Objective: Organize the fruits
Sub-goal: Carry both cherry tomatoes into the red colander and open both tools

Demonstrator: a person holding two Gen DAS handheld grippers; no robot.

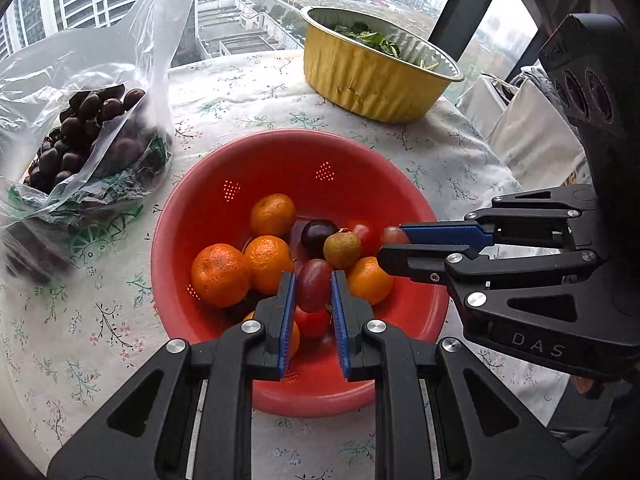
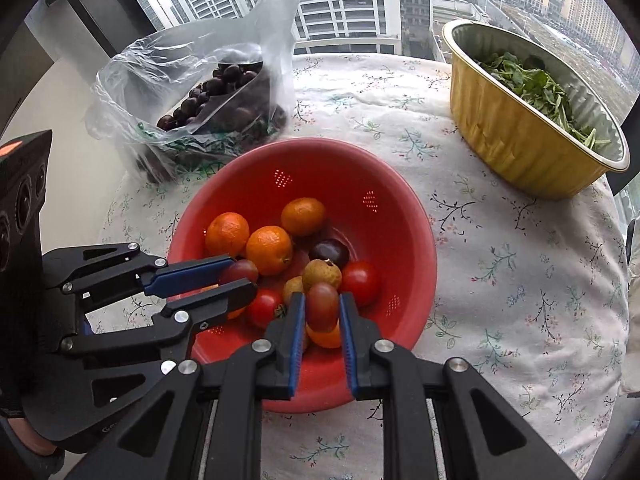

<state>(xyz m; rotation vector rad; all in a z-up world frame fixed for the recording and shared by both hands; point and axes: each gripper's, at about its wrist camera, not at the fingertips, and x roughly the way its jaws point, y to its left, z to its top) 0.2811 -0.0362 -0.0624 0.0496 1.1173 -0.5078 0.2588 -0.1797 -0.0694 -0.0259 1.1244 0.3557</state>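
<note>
A red colander bowl (image 1: 248, 168) (image 2: 404, 216) holds several mandarins (image 1: 220, 274) (image 2: 269, 250), cherry tomatoes (image 2: 360, 282), longans (image 1: 342, 249) (image 2: 321, 275) and a dark plum (image 1: 318, 232) (image 2: 329, 252). My left gripper (image 1: 313, 286) (image 2: 238, 276) is shut on a reddish grape (image 1: 314, 285) (image 2: 239, 271) over the bowl. My right gripper (image 2: 322, 307) (image 1: 390, 242) is shut on another reddish grape (image 2: 322, 306) (image 1: 394, 235) over the bowl's near side.
A clear plastic bag of dark grapes (image 1: 86, 136) (image 2: 218, 92) lies at the back left. A gold foil tub of green leaves (image 1: 372, 76) (image 2: 524, 120) stands at the back right. A floral cloth (image 1: 100, 320) (image 2: 520, 280) covers the round table by a window.
</note>
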